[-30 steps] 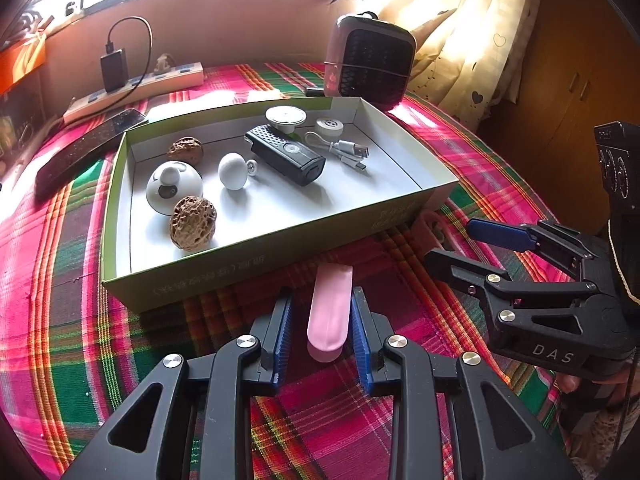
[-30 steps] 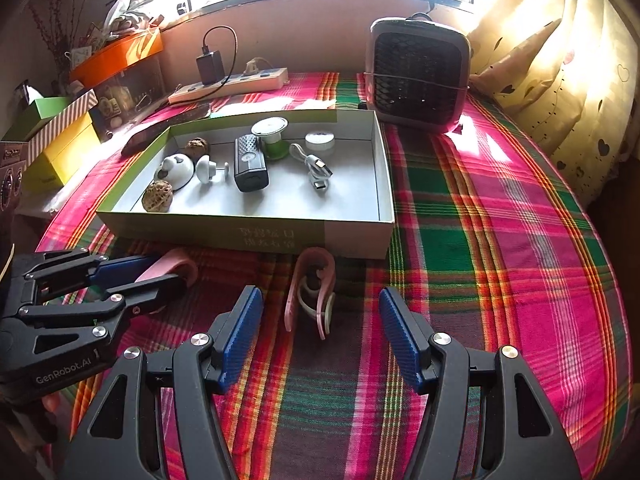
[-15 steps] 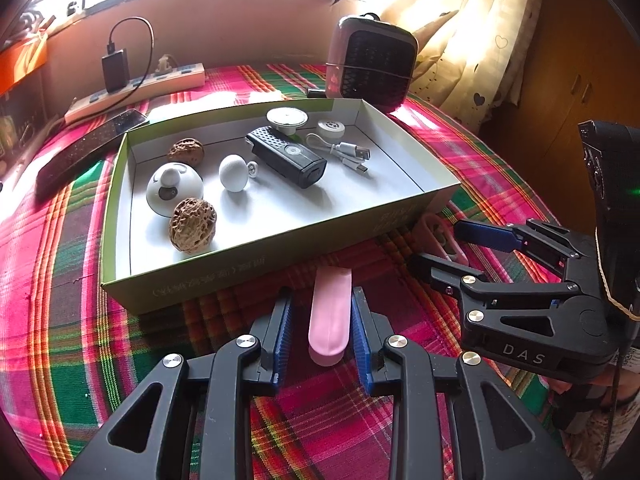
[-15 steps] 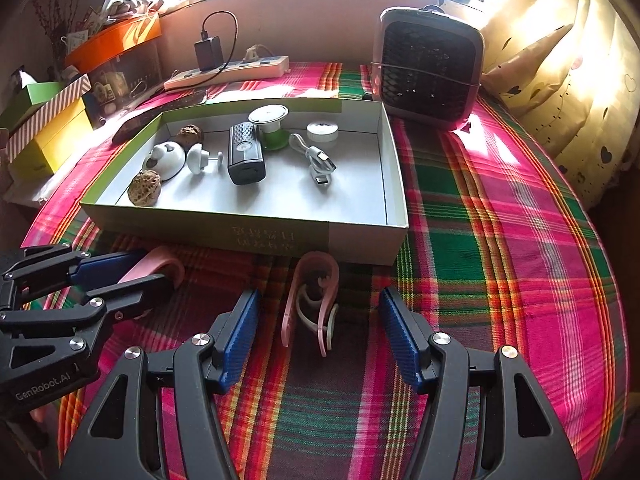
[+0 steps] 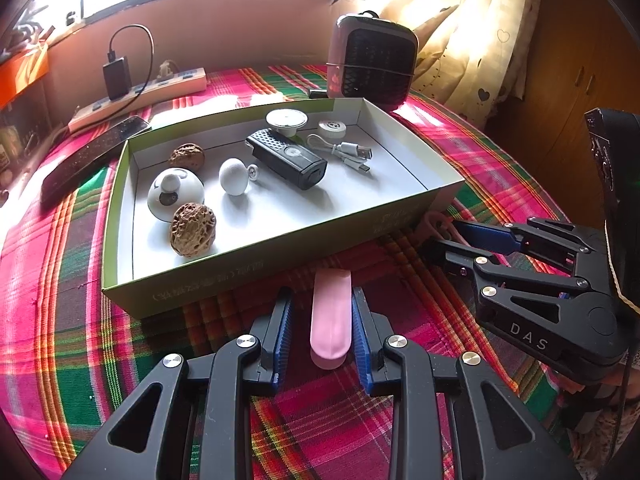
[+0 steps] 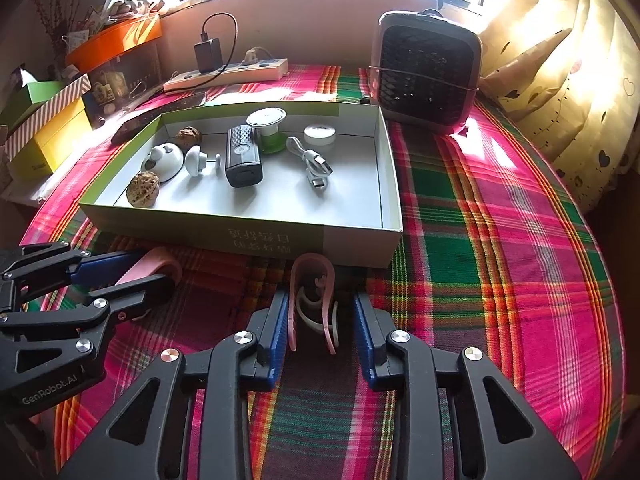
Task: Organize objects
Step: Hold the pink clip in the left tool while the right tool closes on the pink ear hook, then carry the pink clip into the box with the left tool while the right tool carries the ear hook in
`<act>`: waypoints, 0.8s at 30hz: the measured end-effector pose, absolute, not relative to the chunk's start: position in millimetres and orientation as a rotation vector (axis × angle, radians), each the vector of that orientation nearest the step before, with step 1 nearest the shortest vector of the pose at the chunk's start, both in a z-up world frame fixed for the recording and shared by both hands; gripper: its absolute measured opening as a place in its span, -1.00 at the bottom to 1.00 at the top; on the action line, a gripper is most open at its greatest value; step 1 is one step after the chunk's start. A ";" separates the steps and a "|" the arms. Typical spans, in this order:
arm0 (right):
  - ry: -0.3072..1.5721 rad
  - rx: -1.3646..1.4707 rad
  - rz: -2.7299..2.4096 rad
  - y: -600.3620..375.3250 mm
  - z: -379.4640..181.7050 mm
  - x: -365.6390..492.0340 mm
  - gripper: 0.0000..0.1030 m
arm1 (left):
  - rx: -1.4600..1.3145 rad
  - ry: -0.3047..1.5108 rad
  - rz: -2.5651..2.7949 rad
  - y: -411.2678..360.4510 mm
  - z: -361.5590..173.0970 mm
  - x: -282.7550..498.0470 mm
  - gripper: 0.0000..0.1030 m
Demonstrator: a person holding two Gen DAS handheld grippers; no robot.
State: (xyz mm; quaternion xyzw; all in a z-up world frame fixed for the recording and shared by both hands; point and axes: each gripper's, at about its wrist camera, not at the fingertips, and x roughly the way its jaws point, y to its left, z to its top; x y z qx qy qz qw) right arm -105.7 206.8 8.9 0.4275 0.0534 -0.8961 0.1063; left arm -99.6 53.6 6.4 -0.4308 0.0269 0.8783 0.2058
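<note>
R claw [image 6: 320, 300], jaws just closing narrow round pink ear-hook [image 6: 310, 276] on cloth [image 6: 480, 240] beside box [image 6: 360, 240], pads not yet pinching, shd squeeze both legs evenly; L claw [image 5: 322, 298] brackets pink strip [image 5: 331, 320], grip unclear.

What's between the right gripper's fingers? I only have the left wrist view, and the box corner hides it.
Observer: A pink U-shaped clip, lying on the plaid cloth with its open end toward the right gripper.
Operator: Gripped?
Observer: Not yet. The jaws have just been closing around it. One pad meets a pink arm, and the other side shows a gap.
Operator: Touching the box?
Observer: Its bend lies close against the front wall of the box. I can't tell if they touch.
</note>
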 end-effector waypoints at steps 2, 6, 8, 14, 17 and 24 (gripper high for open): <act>0.156 1.259 -2.641 207.4 8.9 -105.4 -0.51 | -1.198 0.084 2.449 54.4 6.3 -99.3 -0.51; 0.156 1.256 -2.638 207.4 9.0 -105.0 -0.53 | -1.194 0.107 2.466 55.2 5.8 -98.7 -0.61; 0.156 1.256 -2.637 207.3 9.0 -105.0 -0.53 | -1.195 0.110 2.475 53.7 5.4 -99.5 -0.69; 0.158 1.256 -2.638 207.5 9.0 -104.8 -0.53 | -1.193 0.107 2.475 52.9 5.2 -99.9 -0.69; 0.157 1.256 -2.638 207.4 9.0 -104.8 -0.53 | -1.194 0.101 2.473 53.0 5.0 -99.6 -0.69; 0.156 1.256 -2.637 207.3 9.1 -104.7 -0.53 | -1.190 0.102 2.473 52.8 5.3 -99.4 -0.69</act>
